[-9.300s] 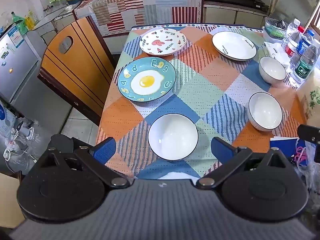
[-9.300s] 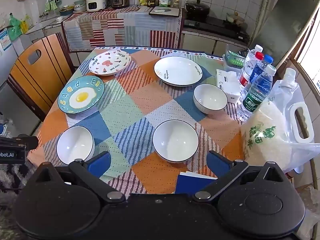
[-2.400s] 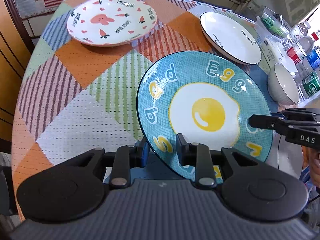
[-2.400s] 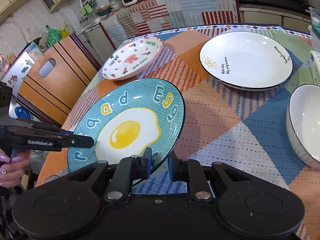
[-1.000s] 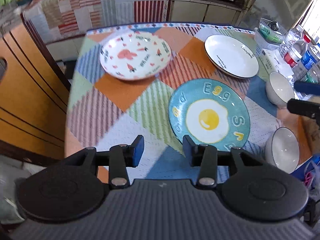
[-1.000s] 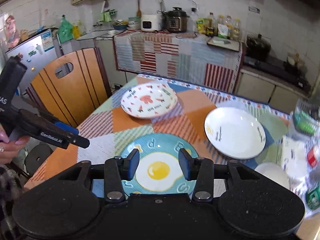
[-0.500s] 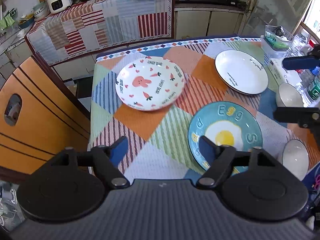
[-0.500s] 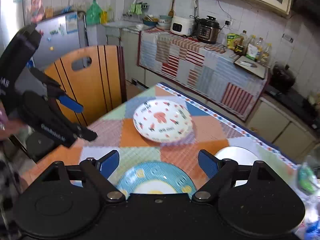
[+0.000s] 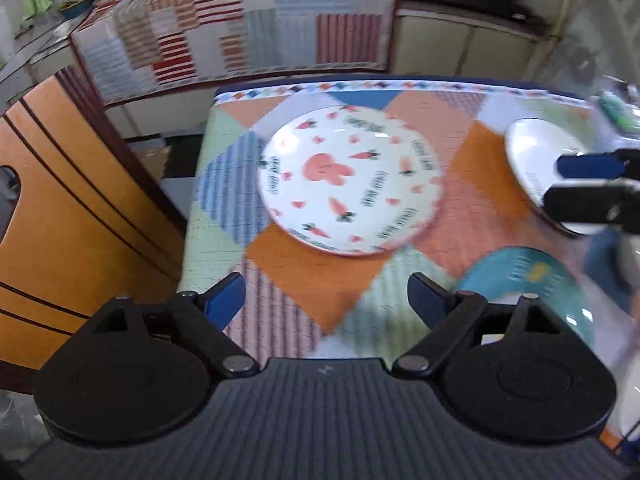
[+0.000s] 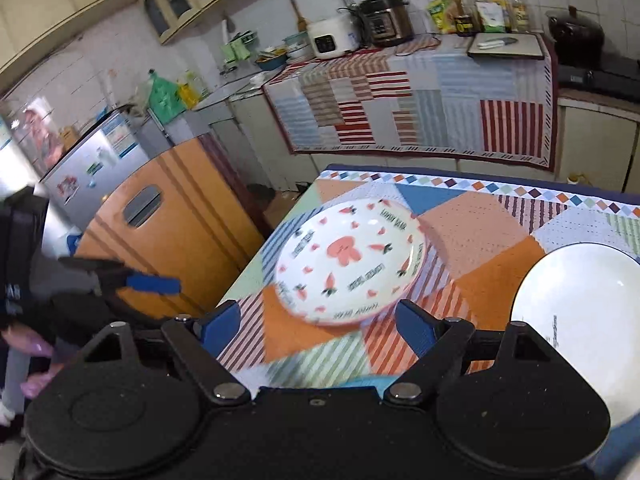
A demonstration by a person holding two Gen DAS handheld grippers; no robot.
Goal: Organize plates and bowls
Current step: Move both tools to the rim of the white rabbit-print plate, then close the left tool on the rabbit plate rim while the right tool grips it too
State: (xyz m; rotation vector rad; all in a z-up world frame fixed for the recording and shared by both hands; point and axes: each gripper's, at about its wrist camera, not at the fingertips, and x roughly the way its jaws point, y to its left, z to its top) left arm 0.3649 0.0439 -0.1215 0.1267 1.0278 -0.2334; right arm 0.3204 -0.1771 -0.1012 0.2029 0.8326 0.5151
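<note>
Both grippers, left gripper (image 9: 326, 294) and right gripper (image 10: 318, 322), have just spread their fingers, nothing between them. The rabbit plate (image 9: 350, 180) lies on the bench's (image 9: 320, 292) far left, seemingly next to collect; the next move probably calls for pinching its near rim.

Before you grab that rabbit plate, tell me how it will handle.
The rabbit plate looks like glazed ceramic, so probably stiff, breakable and a bit slippery between the pads. It lies flat on the tablecloth, so it likely won't roll; pushed, it may drag the cloth. Its shallow raised rim should give the open left gripper an edge to pinch.
</note>
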